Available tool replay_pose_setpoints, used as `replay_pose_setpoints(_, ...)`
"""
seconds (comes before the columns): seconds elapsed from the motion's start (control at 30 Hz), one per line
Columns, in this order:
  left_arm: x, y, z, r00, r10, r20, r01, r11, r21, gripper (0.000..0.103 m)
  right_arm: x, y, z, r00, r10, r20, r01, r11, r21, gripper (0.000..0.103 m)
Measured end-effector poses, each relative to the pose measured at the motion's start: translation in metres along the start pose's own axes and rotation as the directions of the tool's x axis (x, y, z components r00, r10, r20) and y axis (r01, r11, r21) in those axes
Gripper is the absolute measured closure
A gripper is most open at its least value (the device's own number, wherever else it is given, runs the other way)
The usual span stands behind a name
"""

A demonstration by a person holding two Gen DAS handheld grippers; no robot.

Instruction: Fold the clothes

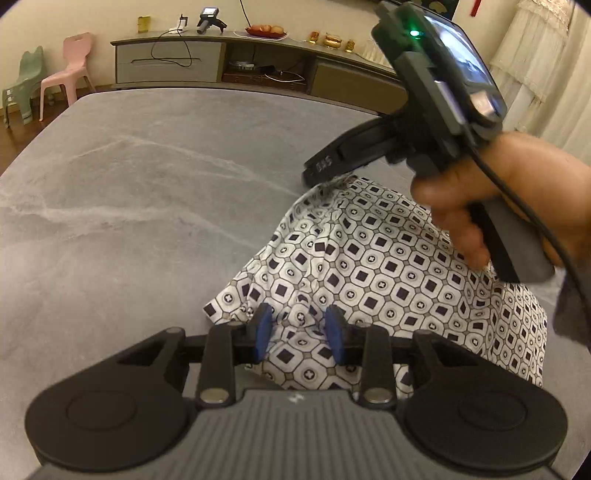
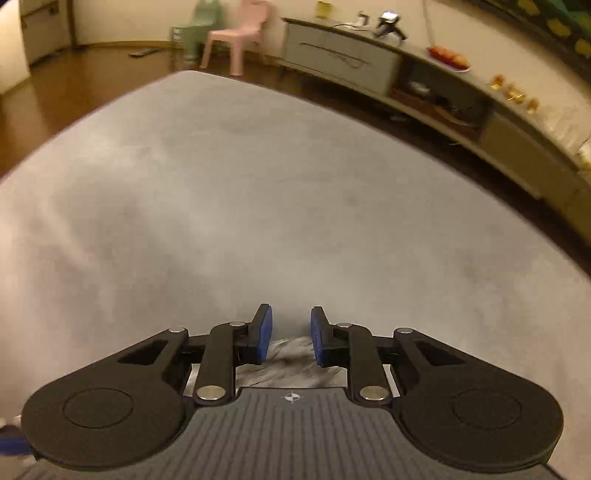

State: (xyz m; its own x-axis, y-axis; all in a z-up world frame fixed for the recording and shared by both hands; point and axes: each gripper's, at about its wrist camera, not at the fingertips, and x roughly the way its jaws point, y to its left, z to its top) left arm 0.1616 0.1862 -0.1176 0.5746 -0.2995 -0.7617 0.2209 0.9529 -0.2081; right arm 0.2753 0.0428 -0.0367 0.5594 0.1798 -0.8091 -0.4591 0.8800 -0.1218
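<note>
A white garment (image 1: 376, 273) with a dark square-and-ring pattern lies bunched on the grey table (image 1: 147, 206) at the right. My left gripper (image 1: 300, 334) hangs over its near edge with the blue pads apart and cloth lying between them. My right gripper (image 1: 325, 173) shows in the left wrist view at the garment's far edge, where a raised peak of cloth meets its tip. In the right wrist view the right gripper (image 2: 291, 332) has its blue pads apart, with a blurred strip of the garment (image 2: 291, 363) below and behind them. The view is motion-blurred.
A long low cabinet (image 1: 258, 70) stands beyond the table with a fruit plate (image 1: 266, 31) and small items on top. A pink chair (image 1: 66, 77) and a green chair (image 1: 22, 88) stand at the far left. Curtains (image 1: 535, 66) hang at the right.
</note>
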Motion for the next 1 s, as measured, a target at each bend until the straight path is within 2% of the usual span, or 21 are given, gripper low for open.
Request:
replay_pose_setpoints(0.03,0.000,0.002,0.001,1.000,-0.007,-0.005,0.007,1.000,-0.008,0.070,-0.007,-0.007,0.002,1.000,0.001,0.002,-0.001,1.000,0.017,0.081)
replay_pose_setpoints(0.13,0.000,0.005,0.003,1.000,-0.018,-0.011,0.018,0.999,-0.034,0.070,-0.074,-0.027,-0.016,0.981,0.073,0.177,-0.084,0.995,0.056,0.080)
replay_pose_setpoints(0.17,-0.001,0.006,0.003,1.000,-0.018,-0.011,0.017,0.999,-0.040,0.070,-0.105,-0.029,-0.034,0.968,0.098,0.233,-0.113,0.992,0.054,0.077)
replay_pose_setpoints(0.23,0.000,0.002,0.004,1.000,-0.001,-0.009,0.001,0.999,-0.050,0.070,-0.156,-0.020,-0.085,0.946,0.159,0.282,-0.177,0.984,0.037,0.077)
replay_pose_setpoints(0.33,0.003,-0.004,0.005,1.000,0.031,-0.005,-0.031,0.997,-0.067,0.071,-0.175,0.016,-0.165,0.934,0.302,0.192,-0.303,0.953,-0.026,0.077)
replay_pose_setpoints(0.37,0.003,-0.007,0.004,0.999,0.047,-0.006,-0.047,0.995,-0.086,0.071,-0.170,0.028,-0.185,0.937,0.318,0.147,-0.311,0.948,-0.070,0.077)
replay_pose_setpoints(0.43,-0.001,-0.012,0.001,0.998,0.066,-0.018,-0.068,0.986,-0.153,0.071,-0.159,0.026,-0.210,0.959,0.250,0.134,-0.234,0.965,-0.119,0.076)
replay_pose_setpoints(0.47,-0.004,-0.015,-0.002,0.998,0.051,-0.028,-0.056,0.981,-0.187,0.070,-0.155,0.008,-0.211,0.960,0.242,0.141,-0.233,0.969,-0.078,0.071)
replay_pose_setpoints(0.53,-0.009,-0.024,-0.011,0.999,-0.033,-0.040,0.024,0.976,-0.218,0.070,-0.149,-0.032,-0.206,0.982,0.122,0.143,-0.122,0.992,-0.013,0.069)
replay_pose_setpoints(0.57,-0.010,-0.032,-0.015,0.997,-0.057,-0.041,0.048,0.978,-0.203,0.070,-0.147,-0.048,-0.203,0.989,0.033,0.146,-0.031,0.999,-0.012,0.068)
replay_pose_setpoints(0.67,-0.017,-0.048,-0.014,0.999,0.048,0.023,-0.045,0.994,-0.103,0.072,-0.152,-0.095,-0.189,0.993,0.002,0.116,-0.013,0.995,0.100,0.068)
replay_pose_setpoints(0.7,-0.022,-0.051,-0.012,0.996,0.070,0.059,-0.065,0.994,-0.084,0.072,-0.166,-0.095,-0.190,0.988,0.025,0.154,-0.044,0.992,0.122,0.068)
replay_pose_setpoints(0.73,-0.026,-0.053,-0.011,0.992,0.080,0.093,-0.074,0.995,-0.067,0.071,-0.180,-0.095,-0.192,0.980,0.049,0.195,-0.078,0.987,0.142,0.068)
replay_pose_setpoints(0.8,-0.029,-0.057,-0.007,0.989,0.046,0.138,-0.040,0.998,-0.044,0.070,-0.195,-0.093,-0.198,0.965,0.084,0.247,-0.128,0.978,0.166,0.068)
replay_pose_setpoints(0.87,-0.014,-0.061,-0.005,0.993,0.072,0.096,-0.071,0.997,-0.010,0.069,-0.188,-0.085,-0.204,0.962,0.103,0.252,-0.146,0.976,0.162,0.068)
replay_pose_setpoints(0.93,0.003,-0.057,-0.007,0.993,0.114,0.032,-0.114,0.993,-0.003,0.067,-0.171,-0.084,-0.216,0.973,0.092,0.210,-0.129,0.977,0.169,0.070)
replay_pose_setpoints(0.97,0.003,-0.054,-0.007,0.993,0.115,0.033,-0.115,0.993,-0.010,0.062,-0.163,-0.087,-0.224,0.978,0.080,0.192,-0.114,0.978,0.176,0.071)
replay_pose_setpoints(1.0,0.003,-0.051,-0.008,0.993,0.116,0.034,-0.116,0.993,-0.017,0.061,-0.165,-0.096,-0.229,0.973,0.090,0.214,-0.133,0.971,0.198,0.071)
